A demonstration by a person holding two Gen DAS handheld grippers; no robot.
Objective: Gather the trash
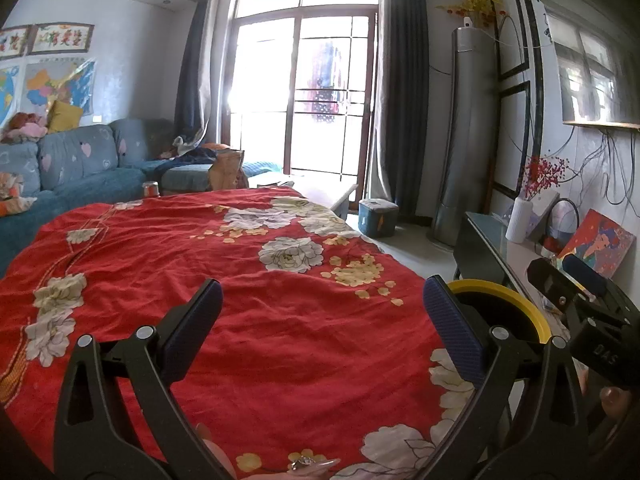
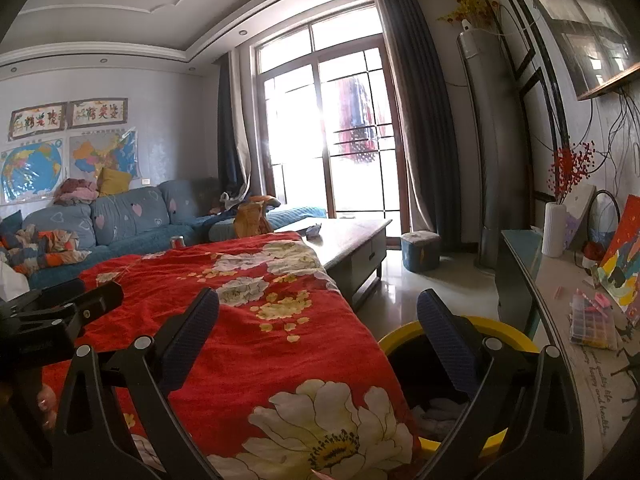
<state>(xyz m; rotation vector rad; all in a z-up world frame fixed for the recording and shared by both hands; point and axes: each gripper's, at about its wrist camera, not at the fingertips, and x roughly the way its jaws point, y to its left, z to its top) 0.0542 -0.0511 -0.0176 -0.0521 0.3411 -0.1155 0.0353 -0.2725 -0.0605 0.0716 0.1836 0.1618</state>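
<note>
My left gripper (image 1: 322, 312) hangs w/ jaws wide, nothing between them, over the red floral cloth (image 1: 224, 280). My right gripper (image 2: 318, 324) is also spread wide & empty, one finger over the cloth, the other over the yellow-rimmed bin (image 2: 460, 360).

Cloth's right edge drops off near the bin; a strip of glossy floor (image 2: 424, 284) runs far along it toward the balcony door (image 2: 352, 128). Far end of the cloth stops short of the bare wooden coffee table (image 2: 352, 236).

Bin sits low at near right, just beside the cloth edge, dark inside w/ pale crumpled stuff at the bottom. On the far table top a small crumpled wad (image 2: 314, 231) lies alone. A can (image 2: 177, 241) stands at the cloth's far-left edge, by the blue sofa (image 2: 132, 220).

Right side is hemmed by a counter (image 2: 560, 300) w/ white ribbed vase (image 2: 554, 228) & a painting. Cloth is wrinkled, soft; my pads are blue, ribbed.
</note>
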